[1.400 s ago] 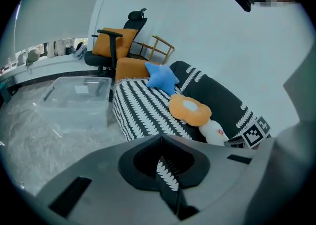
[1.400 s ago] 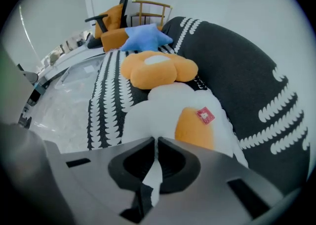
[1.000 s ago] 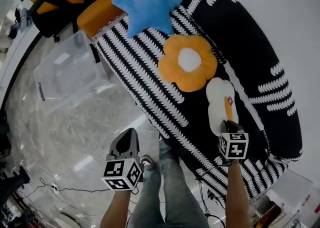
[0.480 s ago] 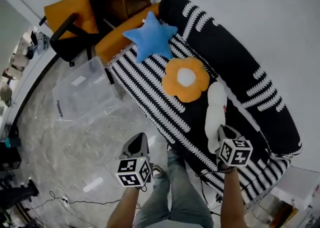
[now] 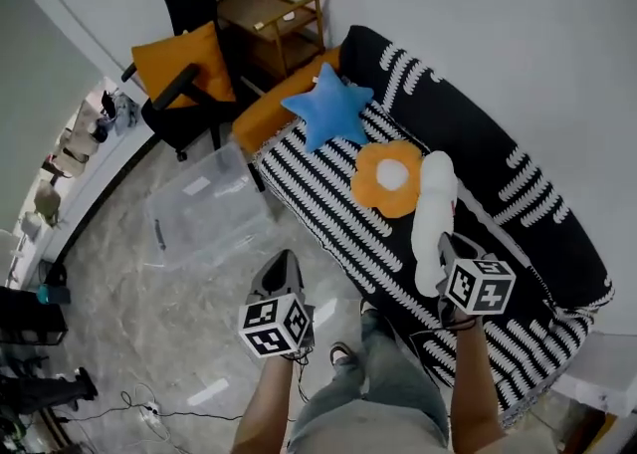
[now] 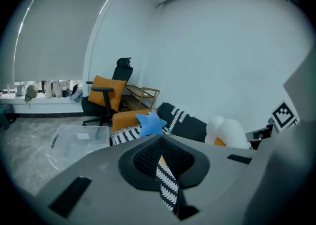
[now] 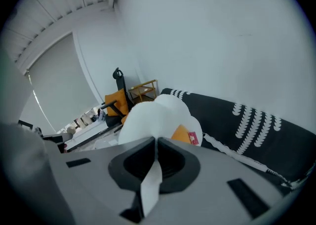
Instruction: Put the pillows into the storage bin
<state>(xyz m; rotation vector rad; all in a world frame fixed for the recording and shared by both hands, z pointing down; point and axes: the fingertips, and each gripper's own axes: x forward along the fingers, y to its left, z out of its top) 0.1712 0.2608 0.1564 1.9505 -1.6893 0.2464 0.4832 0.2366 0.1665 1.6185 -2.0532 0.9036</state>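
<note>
Sofa: the sofa (image 5: 518, 183) fills the 1 to 4 o'clock part of the head view and carries the two pillows not yet picked up; its striped cover could snag a dragged pillow
Floor: the glossy floor (image 5: 119, 333) lies between sofa and bin; a dropped pillow would land here, and the light bin would likely slide if it is pushed
Storage bin: the clear storage bin (image 5: 204, 205) stands on the floor at 9 o'clock of the held pillow and well apart from it, with nothing seen inside; three bulky pillows may overfill it, so the first should go in flat
Star pillow: the blue star pillow (image 5: 330, 109) lies on the sofa at 11 o'clock of the flower pillow, out of the carry path
Flower pillow: the orange flower pillow (image 5: 388, 178) lies just beside the held pillow, at its 9 o'clock; a sideways swing toward the bin could sweep it off the seat
White pillow: the long white pillow (image 5: 431, 205) rises at 12 o'clock of the right gripper, caught only by its near end; whether its far end touches the sofa cannot be told
Right gripper: the right gripper (image 5: 450, 246) has its fingers clamped on a thin fold of white fabric; so slight a pinch may slip as the pillow's weight swings
Left gripper: the left gripper (image 5: 284, 261) hangs over the floor, fingers closed on nothing, so it gives the pillow no support
</note>
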